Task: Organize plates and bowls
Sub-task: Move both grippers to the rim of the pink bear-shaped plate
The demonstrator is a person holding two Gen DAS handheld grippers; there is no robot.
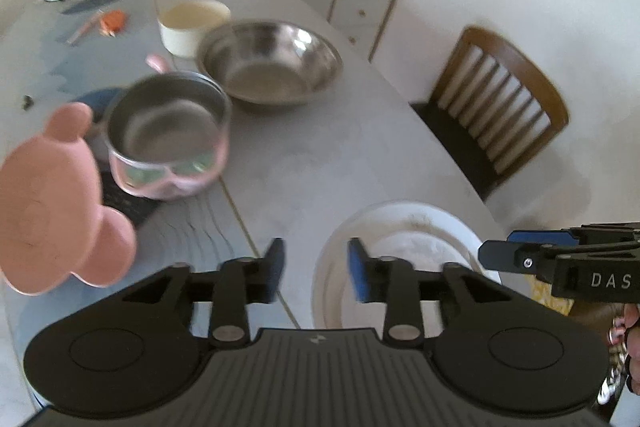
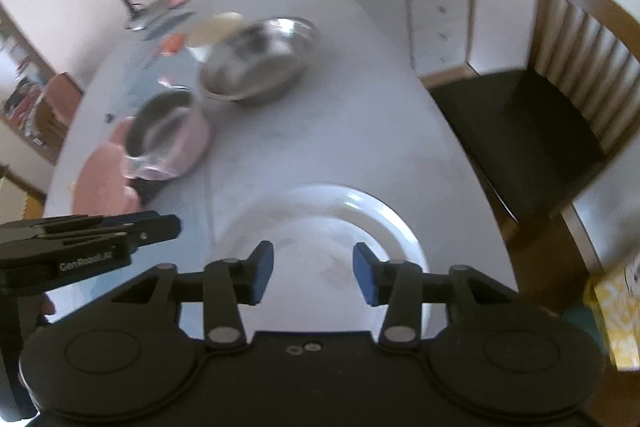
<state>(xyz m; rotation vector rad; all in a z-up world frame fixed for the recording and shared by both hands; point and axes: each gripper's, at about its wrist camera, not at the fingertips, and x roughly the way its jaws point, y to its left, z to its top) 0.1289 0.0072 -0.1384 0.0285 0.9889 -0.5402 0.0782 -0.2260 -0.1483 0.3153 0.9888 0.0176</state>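
- The right gripper [image 2: 313, 273] hangs just above the white plate [image 2: 320, 227], its blue pads spread wide with nothing between them; the plate's centre lies directly below and ahead of the fingertips.
- The left gripper [image 1: 316, 273] is likewise spread apart and empty; the same white plate [image 1: 400, 251] sits just to its right, with bare grey table [image 1: 320, 155] straight ahead.
- From the left wrist view, the right gripper [image 1: 496, 254] comes in from the right edge over the plate's near rim.
- Judged from this, the step in hand is picking up the plate. A flat plate gives the jaws nothing to bite from above, so the right tool should drop to the rim nearest it and pinch the lip, one pad over and one under.
- Keep the plate level once lifted; glazed ceramic likely slides in a shallow bite.
- Further ahead and left of both tools stands the pink-sided steel pot [image 1: 170, 131], with a pink bear-shaped plate [image 1: 60, 203] close beside it to the left.
- Beyond them are the large steel bowl [image 1: 270, 61] and, behind it and possibly touching, a cream bowl [image 1: 192, 25].
- Both views are blurred, so fine rim detail cannot be read.
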